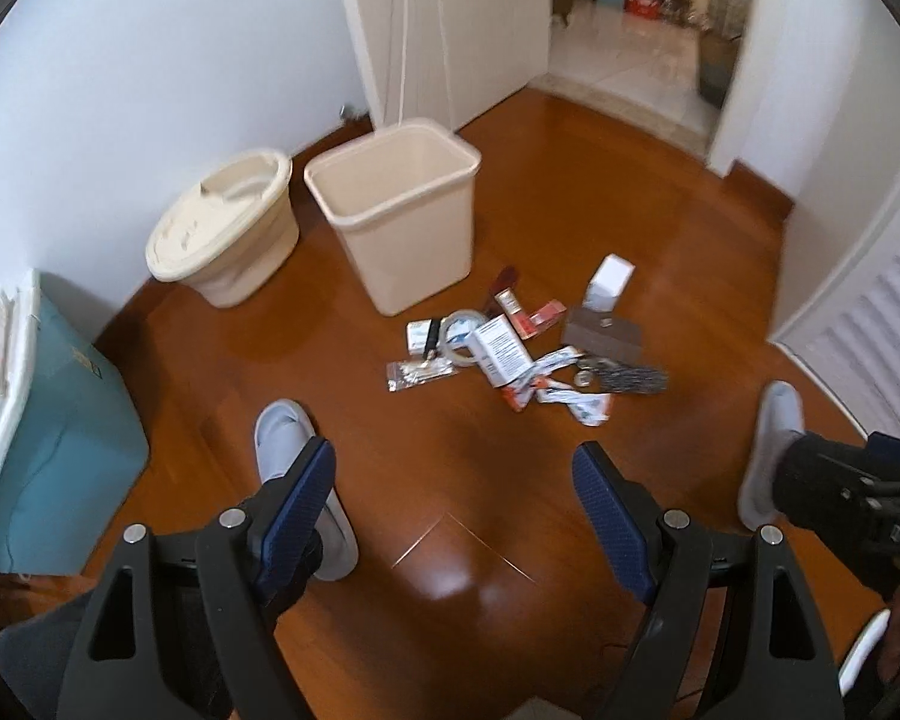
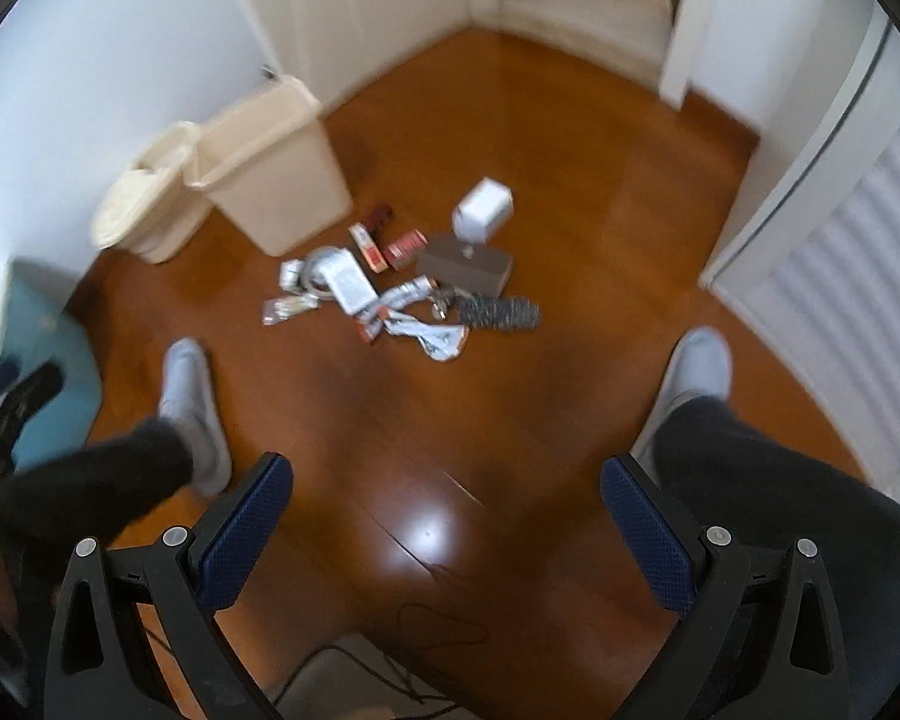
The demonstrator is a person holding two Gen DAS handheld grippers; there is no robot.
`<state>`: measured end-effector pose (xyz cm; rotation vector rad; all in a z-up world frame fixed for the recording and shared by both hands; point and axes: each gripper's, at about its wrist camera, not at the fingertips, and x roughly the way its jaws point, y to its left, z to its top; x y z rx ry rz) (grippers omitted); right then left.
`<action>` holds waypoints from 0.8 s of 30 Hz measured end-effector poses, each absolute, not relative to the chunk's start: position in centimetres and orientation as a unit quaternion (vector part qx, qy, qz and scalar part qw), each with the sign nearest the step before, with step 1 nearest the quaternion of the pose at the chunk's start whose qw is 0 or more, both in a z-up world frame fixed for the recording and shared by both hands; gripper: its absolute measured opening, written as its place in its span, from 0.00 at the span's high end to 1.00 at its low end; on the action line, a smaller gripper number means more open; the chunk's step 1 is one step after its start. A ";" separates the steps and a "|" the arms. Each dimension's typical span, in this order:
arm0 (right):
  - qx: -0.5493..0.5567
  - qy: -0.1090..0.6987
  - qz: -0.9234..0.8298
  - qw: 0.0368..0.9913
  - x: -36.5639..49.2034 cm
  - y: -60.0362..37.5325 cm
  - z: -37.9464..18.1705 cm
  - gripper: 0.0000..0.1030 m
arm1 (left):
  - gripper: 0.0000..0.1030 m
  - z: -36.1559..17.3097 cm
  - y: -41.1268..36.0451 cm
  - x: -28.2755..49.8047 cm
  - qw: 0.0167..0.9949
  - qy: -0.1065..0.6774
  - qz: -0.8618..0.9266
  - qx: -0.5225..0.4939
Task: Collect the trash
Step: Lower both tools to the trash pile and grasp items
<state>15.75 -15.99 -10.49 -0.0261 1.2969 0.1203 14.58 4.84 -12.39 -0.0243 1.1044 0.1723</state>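
Observation:
A pile of trash (image 1: 510, 342) lies on the wooden floor: small boxes, wrappers, a tape roll, a white box (image 1: 611, 282) and a brown box (image 1: 603, 339). It also shows in the right wrist view (image 2: 402, 288). An open cream bin (image 1: 399, 210) stands just behind the pile, also seen in the right wrist view (image 2: 270, 180). My left gripper (image 1: 453, 480) is open and empty, held above the floor short of the pile. My right gripper (image 2: 447, 495) is open and empty, also short of the pile.
A lidded cream bucket (image 1: 225, 228) stands left of the bin by the wall. A teal box (image 1: 54, 438) is at the left. The person's slippered feet (image 1: 300, 480) (image 2: 690, 378) flank the grippers. A white louvred door (image 2: 840, 300) is on the right, a doorway (image 1: 636, 48) behind.

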 end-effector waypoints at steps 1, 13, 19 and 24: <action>-0.008 0.610 0.058 0.790 17.6 -15.5 -12.6 0.00 | 0.21 -13.7 5.5 15.5 0.843 0.531 0.090 -0.019; -0.182 0.654 0.206 0.705 30.9 -4.2 -39.5 0.00 | 0.21 -29.5 12.6 23.0 0.782 0.570 0.211 -0.137; -0.268 0.649 0.231 0.673 34.2 -2.8 -47.8 0.04 | 0.21 -35.9 12.6 26.7 0.769 0.580 0.213 -0.165; -0.312 0.630 0.250 0.666 34.4 -2.0 -50.9 0.06 | 0.21 -39.4 12.1 28.9 0.757 0.588 0.198 -0.205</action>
